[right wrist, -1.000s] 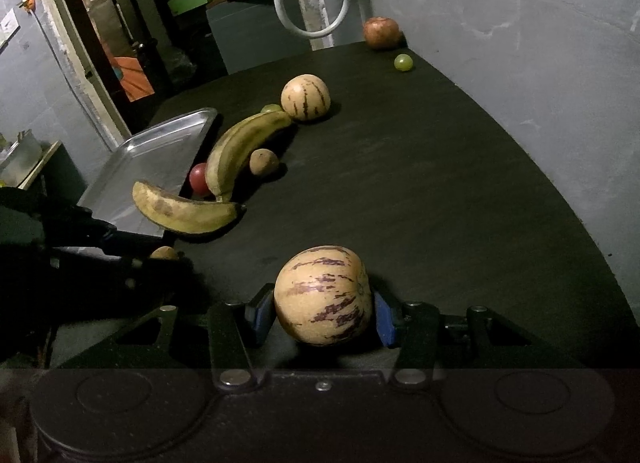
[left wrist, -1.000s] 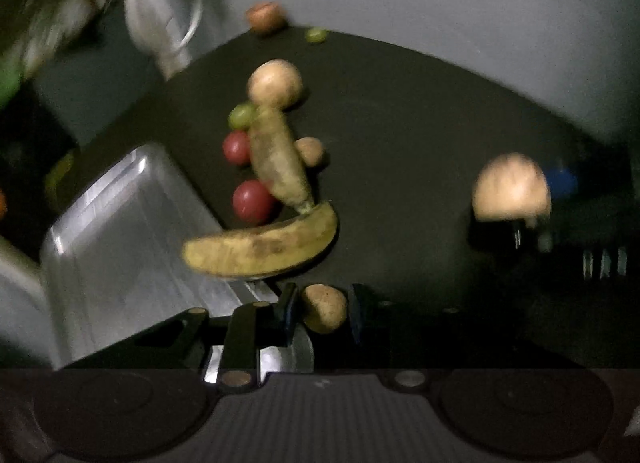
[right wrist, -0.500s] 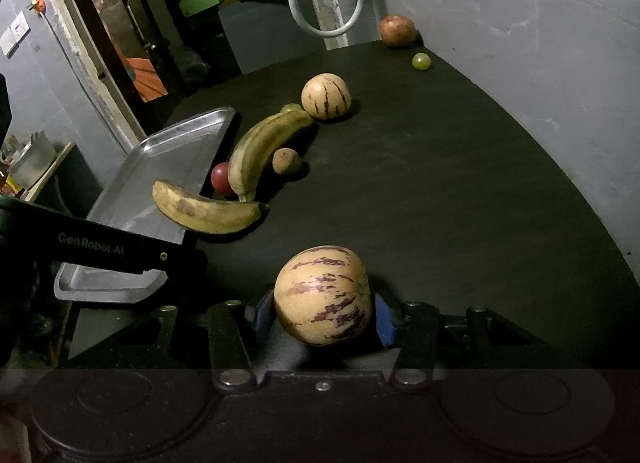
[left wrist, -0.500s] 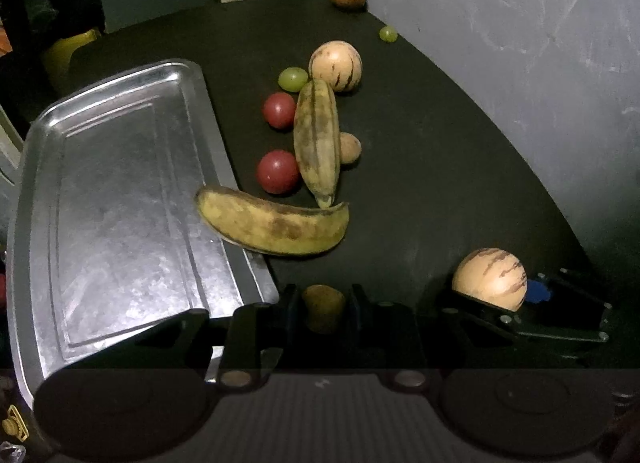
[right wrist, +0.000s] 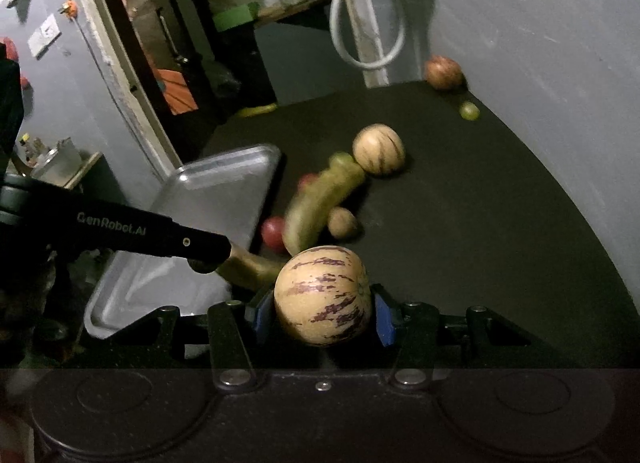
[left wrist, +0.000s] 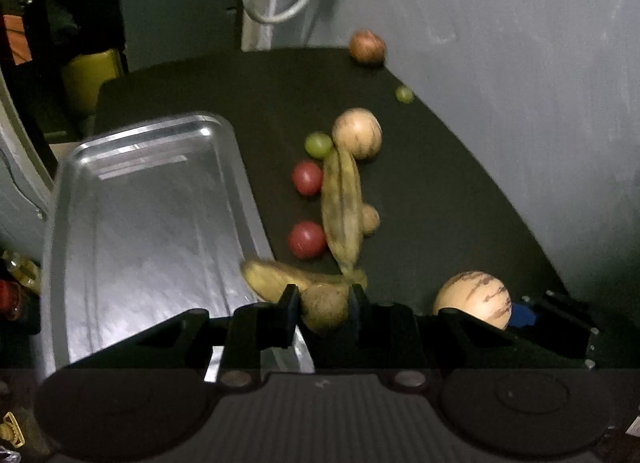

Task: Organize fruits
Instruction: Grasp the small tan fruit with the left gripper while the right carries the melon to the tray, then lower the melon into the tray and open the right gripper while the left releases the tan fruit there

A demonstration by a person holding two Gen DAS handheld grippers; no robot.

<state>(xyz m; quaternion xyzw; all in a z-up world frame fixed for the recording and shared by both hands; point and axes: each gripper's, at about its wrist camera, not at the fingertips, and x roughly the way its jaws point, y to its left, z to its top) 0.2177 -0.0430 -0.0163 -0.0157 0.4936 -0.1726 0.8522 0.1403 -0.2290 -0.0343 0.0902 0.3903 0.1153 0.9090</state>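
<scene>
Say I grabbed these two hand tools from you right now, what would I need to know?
Left gripper: shut on a small brown fruit, held near the tray's corner.
Right gripper: shut on a striped melon, held above the black table.
Still on the table: two bananas, two red fruits, two green ones, another striped melon, a second small brown fruit, and a reddish-brown one by the wall.
Done: two fruits picked up. The tray holds nothing yet.
Left: probably set both down in it, then gather the rest.
</scene>
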